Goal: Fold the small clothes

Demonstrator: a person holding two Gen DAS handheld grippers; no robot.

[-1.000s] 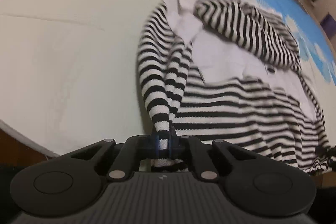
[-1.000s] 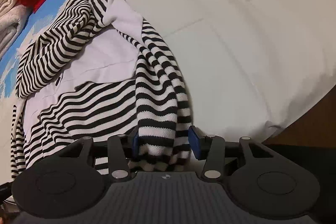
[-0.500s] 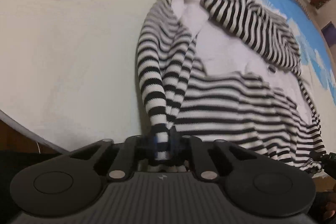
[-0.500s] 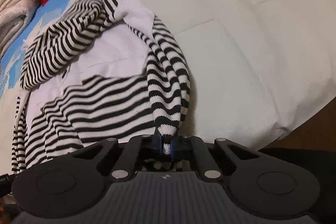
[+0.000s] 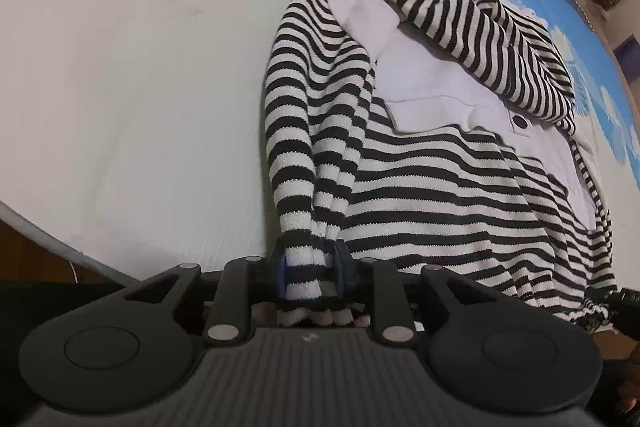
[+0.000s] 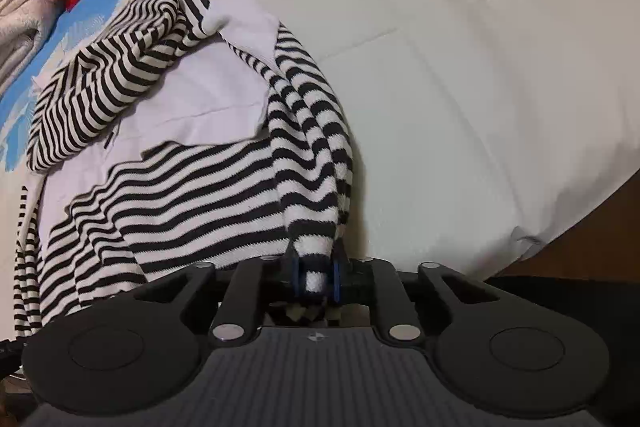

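Striped sleeve point(image 6: 312, 147), cuff pinched in right gripper point(image 6: 316, 277) and left gripper point(image 5: 311, 273): carry level across the white shirt front point(image 6: 192, 95), keeping tension, avoiding bunching.

Garment point(image 5: 432, 163) on bedsheet point(image 5: 132, 75)

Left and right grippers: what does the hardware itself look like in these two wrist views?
Both match. The left gripper and right gripper have matte black bodies, a ribbed grey top plate with a small logo, round recessed discs at each side, silver pivot pins on black linkage arms, and blue-edged finger pads. No cables or sleeves show.
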